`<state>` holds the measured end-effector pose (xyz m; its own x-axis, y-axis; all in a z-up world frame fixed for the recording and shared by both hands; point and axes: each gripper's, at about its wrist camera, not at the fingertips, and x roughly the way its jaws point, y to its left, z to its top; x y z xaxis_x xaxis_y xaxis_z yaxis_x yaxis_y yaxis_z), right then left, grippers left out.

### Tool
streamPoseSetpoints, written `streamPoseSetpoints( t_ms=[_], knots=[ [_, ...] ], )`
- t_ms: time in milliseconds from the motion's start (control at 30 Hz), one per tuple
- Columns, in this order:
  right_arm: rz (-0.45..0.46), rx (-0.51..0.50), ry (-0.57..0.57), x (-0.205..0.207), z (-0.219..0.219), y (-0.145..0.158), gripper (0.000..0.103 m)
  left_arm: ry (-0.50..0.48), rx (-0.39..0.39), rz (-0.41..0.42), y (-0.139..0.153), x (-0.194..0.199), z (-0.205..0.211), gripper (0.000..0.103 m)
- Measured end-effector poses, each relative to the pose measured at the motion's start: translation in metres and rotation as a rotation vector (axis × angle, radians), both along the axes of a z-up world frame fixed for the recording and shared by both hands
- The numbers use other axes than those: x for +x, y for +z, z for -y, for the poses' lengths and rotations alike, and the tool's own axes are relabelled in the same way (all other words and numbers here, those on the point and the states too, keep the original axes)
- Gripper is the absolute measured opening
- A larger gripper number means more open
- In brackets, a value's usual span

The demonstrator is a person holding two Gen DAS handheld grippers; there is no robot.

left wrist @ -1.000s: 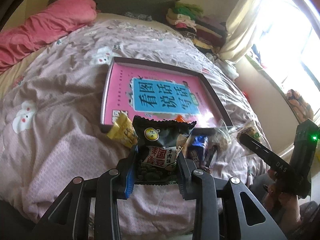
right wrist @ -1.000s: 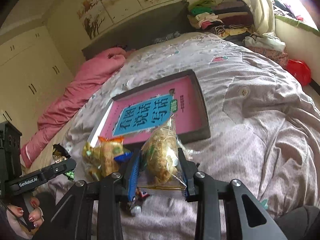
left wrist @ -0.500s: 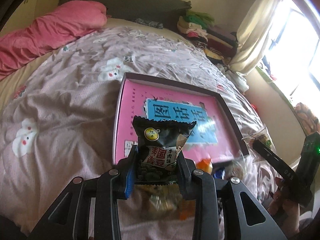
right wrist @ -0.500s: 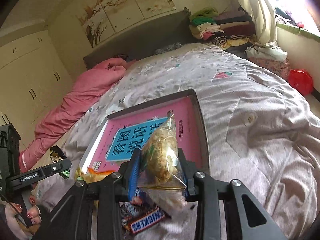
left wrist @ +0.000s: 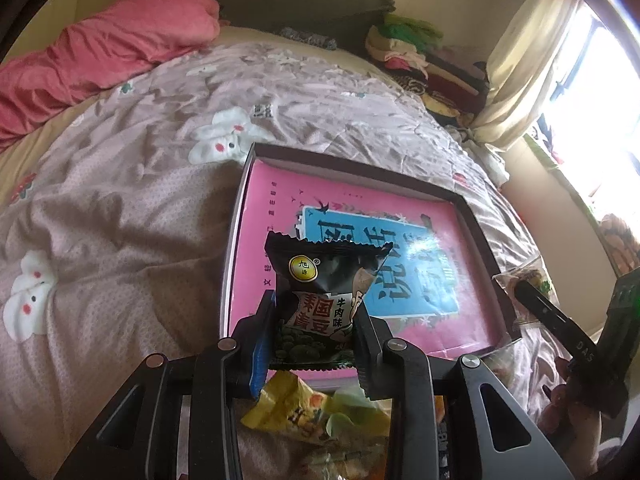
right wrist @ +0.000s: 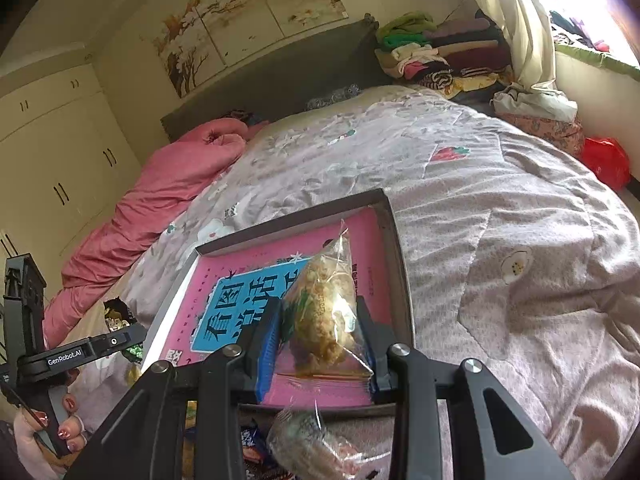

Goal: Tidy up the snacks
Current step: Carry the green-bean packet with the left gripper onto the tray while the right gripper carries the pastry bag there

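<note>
Holding tight: left gripper [left wrist: 314, 330] squeezes the black bean bag [left wrist: 320, 300].
Right gripper [right wrist: 320, 340]: squeezes the clear snack bag [right wrist: 326, 316].
Change: both bags now hang over the pink tray [left wrist: 272, 184], closer than before.
Below: more snacks [left wrist: 304, 404].

Both wrist views look forward, close above the shared pink-lined tray [left wrist: 476, 236] [right wrist: 396, 240].

Bright daylight from blown-out window [left wrist: 600, 92], fisheye-bent edges, dark corners
</note>
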<state>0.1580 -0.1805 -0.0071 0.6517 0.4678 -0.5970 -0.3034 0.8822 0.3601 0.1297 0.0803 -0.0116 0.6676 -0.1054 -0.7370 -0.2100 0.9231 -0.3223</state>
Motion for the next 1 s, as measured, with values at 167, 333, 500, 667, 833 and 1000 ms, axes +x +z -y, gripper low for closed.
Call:
streamPoseSetpoints(
  t_ms=[167, 333, 500, 667, 833, 1000],
  knots=[
    [-0.026, -0.016, 0.011, 0.005, -0.004, -0.009, 0.035, -0.004, -0.003, -0.028, -0.008, 0.010, 0.000, 0.035],
    [-0.048, -0.046, 0.028, 0.010, -0.013, -0.017, 0.035, -0.005, 0.004, -0.045, -0.013, 0.019, 0.000, 0.035],
    [-0.066, -0.071, 0.040, 0.012, -0.017, -0.024, 0.035, -0.011, 0.017, -0.059, -0.017, 0.026, 0.003, 0.035],
    [-0.084, -0.097, 0.050, 0.013, -0.021, -0.031, 0.035, -0.019, 0.023, -0.077, -0.023, 0.031, 0.007, 0.035],
    [-0.079, -0.116, 0.051, 0.010, -0.022, -0.033, 0.036, -0.022, 0.027, -0.096, -0.030, 0.034, 0.008, 0.035],
    [-0.081, -0.120, 0.054, 0.011, -0.021, -0.034, 0.037, -0.026, 0.011, -0.110, -0.034, 0.034, 0.008, 0.035]
  ],
)
